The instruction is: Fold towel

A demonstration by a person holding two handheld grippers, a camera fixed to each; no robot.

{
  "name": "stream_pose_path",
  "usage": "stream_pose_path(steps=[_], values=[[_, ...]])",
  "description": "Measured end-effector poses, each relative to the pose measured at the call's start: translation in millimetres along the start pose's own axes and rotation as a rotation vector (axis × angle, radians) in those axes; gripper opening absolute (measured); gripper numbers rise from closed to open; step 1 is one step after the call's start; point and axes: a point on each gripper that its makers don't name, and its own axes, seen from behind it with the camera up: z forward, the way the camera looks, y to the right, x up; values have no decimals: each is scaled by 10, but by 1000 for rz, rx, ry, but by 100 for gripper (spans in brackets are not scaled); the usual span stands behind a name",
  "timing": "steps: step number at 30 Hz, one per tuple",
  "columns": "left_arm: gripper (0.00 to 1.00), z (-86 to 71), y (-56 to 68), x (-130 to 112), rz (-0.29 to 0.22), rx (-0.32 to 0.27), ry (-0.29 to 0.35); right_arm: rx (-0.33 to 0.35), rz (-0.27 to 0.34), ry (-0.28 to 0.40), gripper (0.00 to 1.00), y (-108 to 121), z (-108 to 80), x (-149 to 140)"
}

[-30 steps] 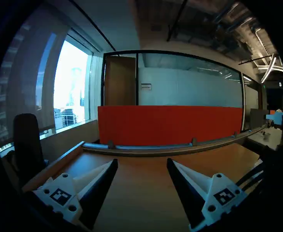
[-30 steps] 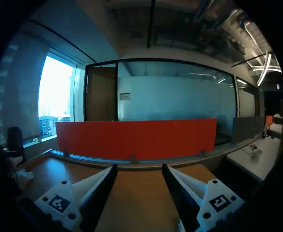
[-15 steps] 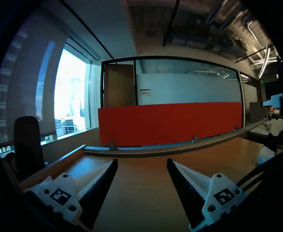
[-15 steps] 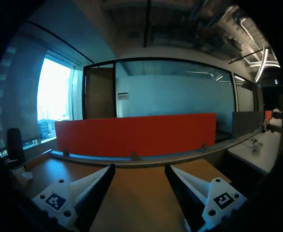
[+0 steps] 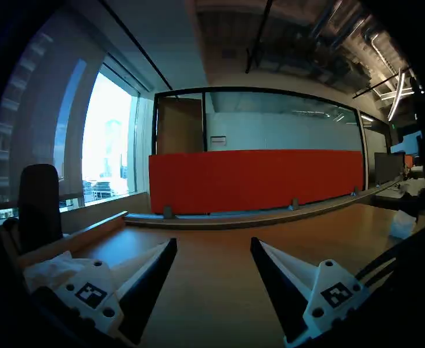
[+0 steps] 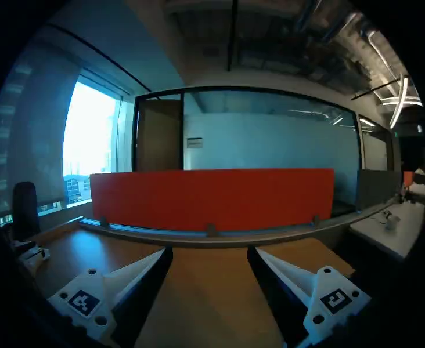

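In the left gripper view my left gripper [image 5: 212,242] stands open over a brown wooden table [image 5: 212,290], with nothing between its fingers. A pale crumpled cloth [image 5: 47,269], apparently the towel, lies at the lower left behind the left finger [image 5: 148,272]; most of it is hidden. In the right gripper view my right gripper [image 6: 209,250] is open too, above the same kind of tabletop [image 6: 206,301], and holds nothing. A small white thing [image 6: 35,255] sits at the far left of that view, too small to identify.
A red divider panel [image 5: 253,180] stands along the table's far edge on a metal rail [image 5: 241,219]. A dark chair back [image 5: 38,209] is at the left by a bright window [image 5: 105,156]. A small white object [image 5: 401,223] rests at the table's right. Another desk [image 6: 386,226] lies to the right.
Both views have shifted slightly, and the pale cloth has come into sight at the lower left of the left gripper view. Both grippers stayed open and hold nothing.
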Motion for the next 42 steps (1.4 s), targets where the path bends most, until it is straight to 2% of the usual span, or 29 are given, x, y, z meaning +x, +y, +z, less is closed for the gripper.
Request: stream_pose_path(steps=[12,17,26,42], values=[[94,5,-9,-385,-5,-8,0,-11,-10,6,99,-57,22,-185],[94,8,-43,-504,-24,-1,-4,-19,-11,8,99,-39,23,-253],[93,13,-69,-572,-32,6,-10,-23,-17,3,99,-14,15,-322],[94,32,-77,-640,-31,12,-24,-12,-21,6,99,-18,-65,-281]])
